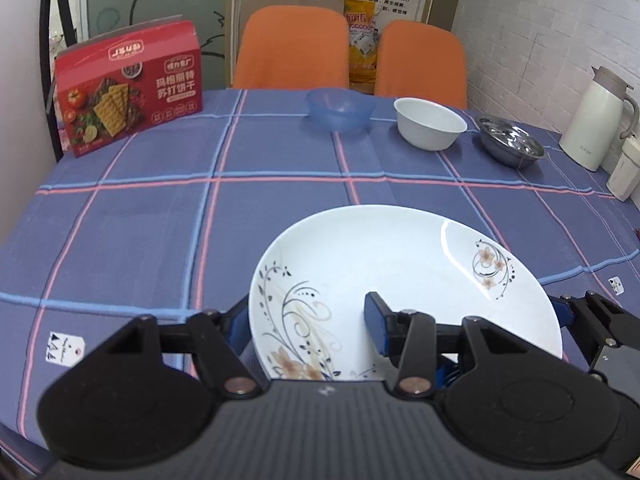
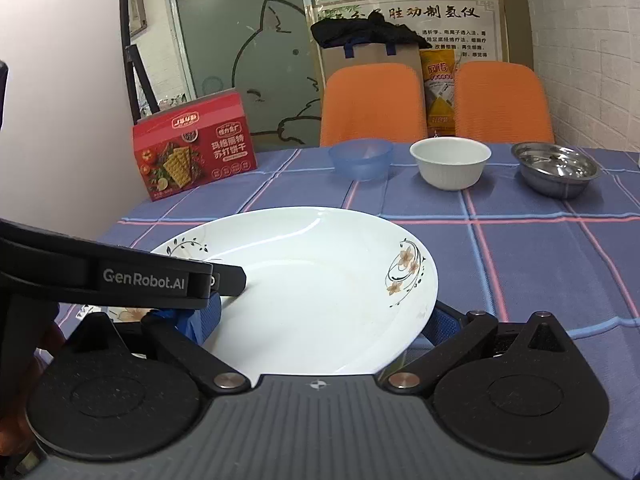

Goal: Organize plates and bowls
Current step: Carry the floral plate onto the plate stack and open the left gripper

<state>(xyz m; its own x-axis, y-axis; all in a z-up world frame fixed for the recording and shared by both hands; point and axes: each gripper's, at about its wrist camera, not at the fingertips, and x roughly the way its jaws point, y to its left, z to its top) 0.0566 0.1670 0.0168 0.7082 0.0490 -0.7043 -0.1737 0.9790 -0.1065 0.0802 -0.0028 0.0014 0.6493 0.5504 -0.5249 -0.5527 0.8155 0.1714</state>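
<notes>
While the round white plate [image 1: 400, 280] with its painted flower sprays rides between both tools above the near part of the bench [image 1: 160, 220], we judge the step in hand to be carrying it towards its place. The left gripper [image 1: 306, 312] has its jaws clamped on the plate's left rim, one blue pad on the upper face and the other tucked under the edge. The right gripper [image 2: 322, 320] straddles the near right rim with jaws standing wide, one pad over the face and one below. We cannot tell whether those pads press.

To do this well, we think both hands should travel together at one pace, so that neither twists the glazed rim out of the other's hold. The plate sits tilted, so we would level it before lowering it and clear the bowls' rims on the way.

Along the far side of the checked blue cloth stand three bowls in a row, apart from one another: a translucent blue plastic bowl [image 1: 340, 110] on the left, a plain white bowl [image 1: 430, 124] in the middle and a shiny steel bowl [image 1: 510, 144] on the right. All three look empty, and the plate carries nothing but a faint smear. A red cracker box [image 1: 128, 88] stands at the far left.
</notes>
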